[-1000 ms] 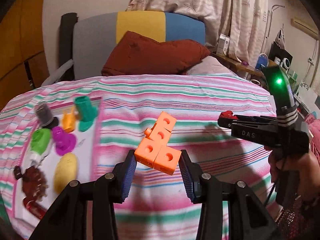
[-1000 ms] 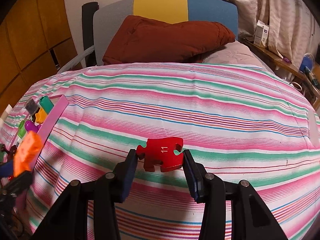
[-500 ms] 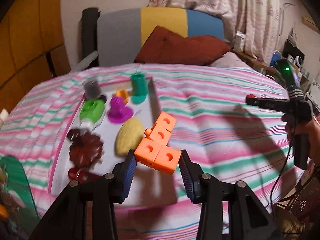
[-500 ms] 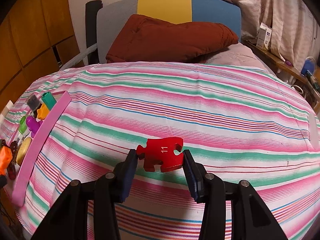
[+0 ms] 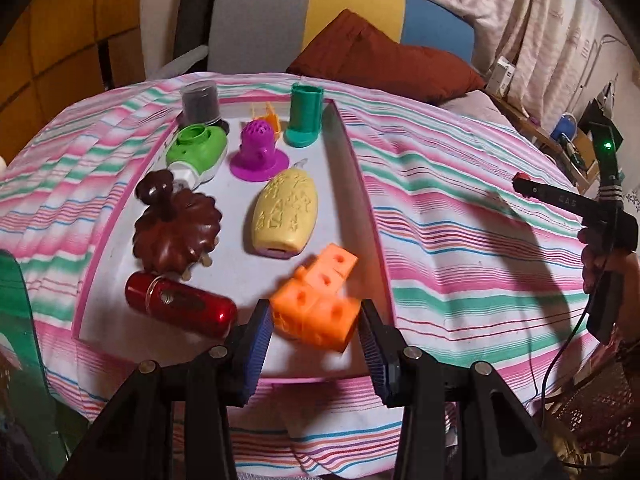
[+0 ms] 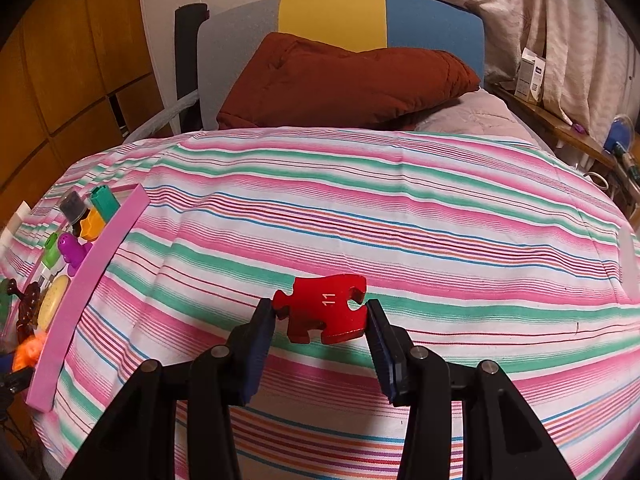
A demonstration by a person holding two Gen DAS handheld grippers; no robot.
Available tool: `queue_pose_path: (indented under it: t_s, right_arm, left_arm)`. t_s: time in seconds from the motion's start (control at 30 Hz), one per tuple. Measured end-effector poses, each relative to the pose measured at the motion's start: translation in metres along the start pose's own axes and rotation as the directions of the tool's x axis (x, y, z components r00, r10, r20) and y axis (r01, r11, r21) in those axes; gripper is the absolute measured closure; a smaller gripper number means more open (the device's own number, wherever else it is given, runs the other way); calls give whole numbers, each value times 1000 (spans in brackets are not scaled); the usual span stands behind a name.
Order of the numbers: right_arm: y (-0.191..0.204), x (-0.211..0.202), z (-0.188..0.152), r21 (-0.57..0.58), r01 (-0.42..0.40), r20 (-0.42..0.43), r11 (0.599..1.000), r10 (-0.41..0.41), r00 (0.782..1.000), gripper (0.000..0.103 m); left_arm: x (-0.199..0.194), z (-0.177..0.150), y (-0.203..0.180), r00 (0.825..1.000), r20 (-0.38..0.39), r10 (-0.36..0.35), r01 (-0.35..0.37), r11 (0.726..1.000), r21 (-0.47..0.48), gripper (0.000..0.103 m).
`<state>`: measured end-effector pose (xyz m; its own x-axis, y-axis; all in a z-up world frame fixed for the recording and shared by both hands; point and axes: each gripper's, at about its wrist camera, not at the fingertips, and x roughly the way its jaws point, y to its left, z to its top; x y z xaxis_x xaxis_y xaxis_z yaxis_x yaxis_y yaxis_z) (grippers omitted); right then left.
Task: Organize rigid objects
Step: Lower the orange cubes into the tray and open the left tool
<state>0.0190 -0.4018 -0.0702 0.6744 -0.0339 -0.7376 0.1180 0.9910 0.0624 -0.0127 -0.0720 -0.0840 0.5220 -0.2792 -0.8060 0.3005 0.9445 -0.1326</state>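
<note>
Orange blocks [image 5: 316,304], red puzzle pc [image 6: 326,308], pink-rimmed tray [image 5: 360,176], pink/green striped sheet [image 6: 360,208].

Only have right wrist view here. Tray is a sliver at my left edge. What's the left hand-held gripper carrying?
Observer: The left hand-held gripper holds an orange block of joined plastic cubes over the pink-rimmed white tray.
Operator: Free spot under it?
Observer: Yes, bare tray floor at the near right corner, beside the red metallic cylinder.
Operator: What's just beyond?
Observer: A pale yellow embossed oval piece, lying flat.
</note>
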Motion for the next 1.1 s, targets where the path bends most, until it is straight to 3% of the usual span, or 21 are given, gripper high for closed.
queue_pose_path:
  t_s: [0.27, 0.4, 0.5, 0.67, 1.1]
  right_arm:
    - [16, -8, -4, 11, -50, 7, 999, 50, 999, 57]
    - [34, -15, -7, -36, -28, 21, 999, 29, 999, 57]
    - [44, -18, -7, -60, 3, 20, 998, -1, 1000, 57]
    - [56, -22, -8, -32, -23, 0, 999, 23, 1000, 57]
    - [125, -33, 7, -146, -52, 13, 988, 55, 998, 57]
  left_arm:
    - [-16, -9, -3, 998, 61, 14, -17, 999, 41, 59]
    - [-24, -8, -3, 995, 98, 10, -16, 999, 52, 59]
    - [-28, -6, 0, 994, 107, -13, 9, 999, 41, 59]
    - [-31, -3, 4, 993, 112, -28, 26, 1000, 17, 59]
    - [-42, -6, 13, 989, 141, -36, 37, 999, -5, 59]
